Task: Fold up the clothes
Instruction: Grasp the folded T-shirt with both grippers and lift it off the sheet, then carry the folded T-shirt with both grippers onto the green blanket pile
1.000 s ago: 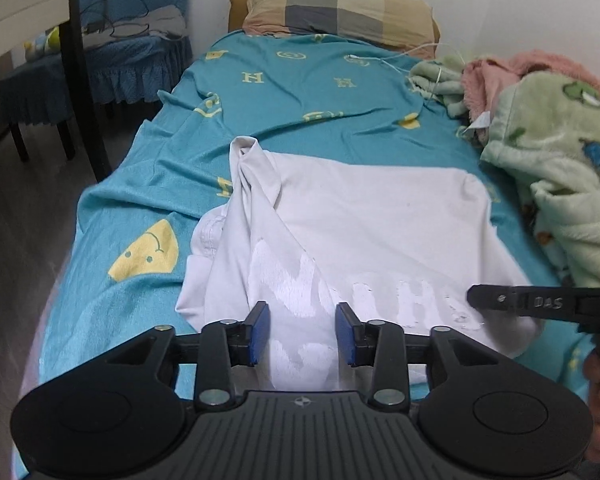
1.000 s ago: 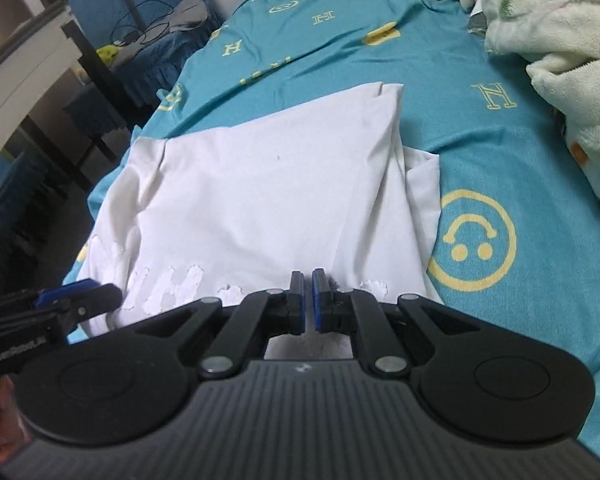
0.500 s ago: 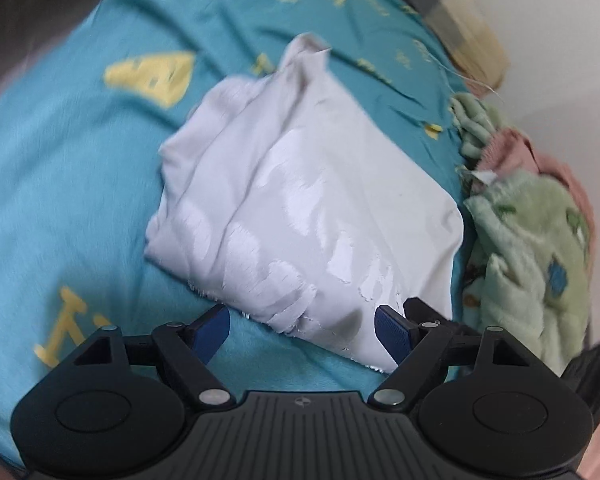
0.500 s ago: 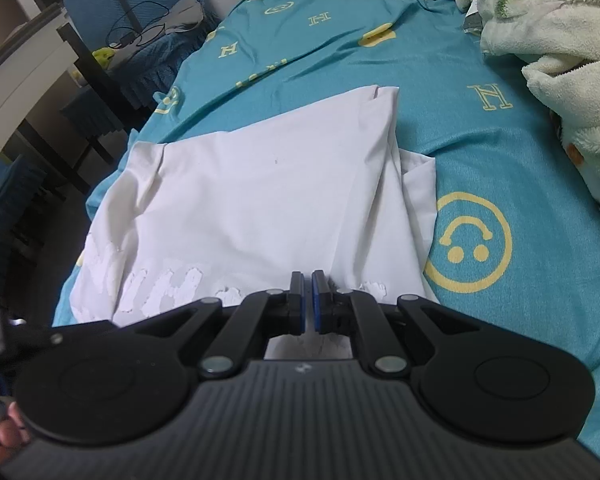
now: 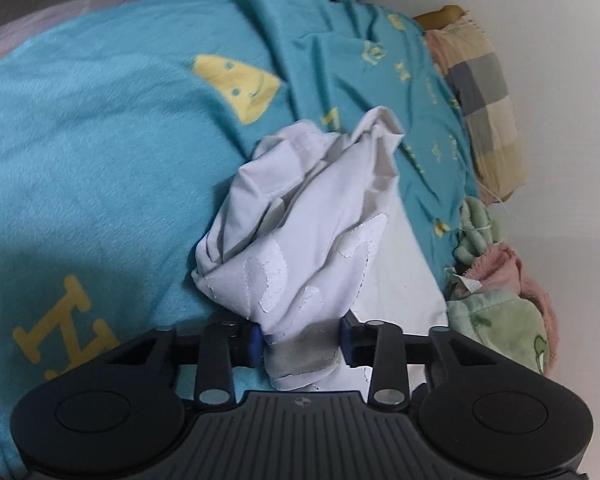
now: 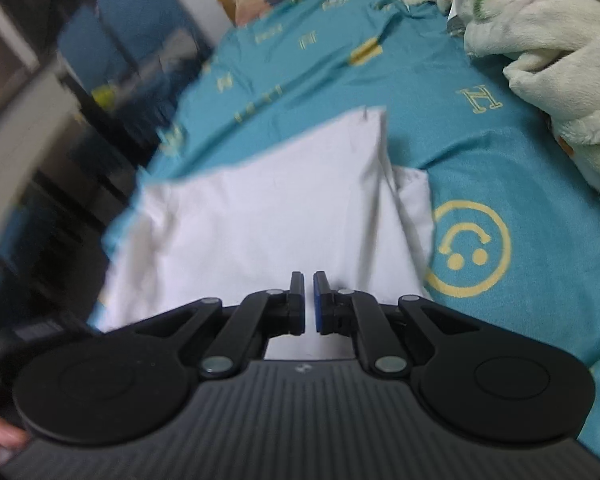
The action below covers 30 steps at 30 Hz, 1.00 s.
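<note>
Your left tool [image 5: 301, 339] is clamped on a bunched edge of the white cotton shirt with white lettering [image 5: 300, 216], which lies on the teal bed sheet printed with yellow smileys and H letters [image 5: 100, 128]. Your right tool [image 6: 308, 300] sits nearly together over the shirt's flat part. A fluffy pale green blanket [image 6: 548, 40] crowds the right side, beside a checked pillow [image 5: 484, 92].

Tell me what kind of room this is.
Most likely a bedroom: a bed with a teal sheet, a checked pillow at its head, and a fleece blanket bunched beside the white shirt.
</note>
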Tool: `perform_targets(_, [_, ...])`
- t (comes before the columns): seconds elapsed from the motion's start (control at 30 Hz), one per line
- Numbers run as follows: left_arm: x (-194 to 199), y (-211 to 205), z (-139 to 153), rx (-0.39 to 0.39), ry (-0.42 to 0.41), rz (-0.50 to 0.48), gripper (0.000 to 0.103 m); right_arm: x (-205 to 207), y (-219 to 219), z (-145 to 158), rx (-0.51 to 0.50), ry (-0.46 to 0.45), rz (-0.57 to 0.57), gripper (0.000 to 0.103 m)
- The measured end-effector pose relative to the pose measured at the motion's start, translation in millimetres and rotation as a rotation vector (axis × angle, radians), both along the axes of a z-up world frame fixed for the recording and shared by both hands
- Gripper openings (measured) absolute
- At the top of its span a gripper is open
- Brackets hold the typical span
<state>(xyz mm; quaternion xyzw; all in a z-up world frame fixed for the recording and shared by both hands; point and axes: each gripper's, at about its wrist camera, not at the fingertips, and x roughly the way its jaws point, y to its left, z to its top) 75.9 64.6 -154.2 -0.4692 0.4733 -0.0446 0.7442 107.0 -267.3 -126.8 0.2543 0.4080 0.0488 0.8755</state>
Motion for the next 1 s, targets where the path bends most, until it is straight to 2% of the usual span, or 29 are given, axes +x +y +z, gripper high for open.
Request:
perform_targets(0.1, [-0.6, -5.0, 16.3, 0.014, -0.075, -0.021, 0.027, -9.9, -4.9, 13.6, 0.205, -0.036, -0.001, 0.009])
perform_targets(0.2, [-1.1, -8.2, 29.3, 0.011, -0.133, -0.032, 0.025, -16.0, 0.3, 4.9, 0.496, -0.007, 0.033, 0.011])
perform_targets(0.27, [-0.8, -8.5, 33.4, 0.004, -0.157, -0.029, 0.024, -18.0, 8.0, -9.4, 0.661, 0.05, 0.036, 0.024])
perform_targets(0.33, [-1.9, -7.3, 35.8, -0.005, -0.169, -0.021, 0.024, -18.7, 18.1, -29.0, 0.804, 0.131, 0.021, 0.058])
perform_targets(0.4, [-2.0, -7.0, 37.1, -0.017, -0.17, -0.012, 0.024, -21.4, 25.1, -47.5, 0.913, 0.195, -0.028, 0.073])
perform_targets(0.47, [-0.5, -6.0, 36.2, -0.028, -0.166, -0.005, 0.024, -24.1, 25.6, -61.1, 0.973, 0.216, -0.089, 0.076])
perform_targets(0.6, [2.6, -3.1, 34.8, -0.042, -0.165, 0.004, 0.024, -26.0, 19.0, -78.2, 0.972, 0.238, -0.211, 0.077])
perform_targets(0.73, [4.8, -0.7, 34.2, -0.05, -0.168, 0.01, 0.024, -32.9, 2.0, -89.3, 0.929, 0.233, -0.376, 0.078])
perform_targets(0.87, [6.2, 1.5, 33.5, -0.046, -0.168, 0.01, 0.024, -42.4, -11.1, -87.9, 0.858, 0.202, -0.5, 0.077])
perform_targets(0.9, [6.9, 1.5, 33.2, -0.046, -0.168, 0.01, 0.024, -44.0, -13.0, -85.1, 0.826, 0.189, -0.518, 0.074])
perform_targets(0.97, [7.9, 1.8, 33.4, -0.045, -0.17, 0.011, 0.024, -44.1, -15.5, -81.8, 0.781, 0.174, -0.526, 0.061])
perform_targets(1.0, [8.1, 1.8, 34.0, -0.044, -0.172, 0.01, 0.024, -43.5, -17.6, -80.8, 0.759, 0.173, -0.523, 0.045])
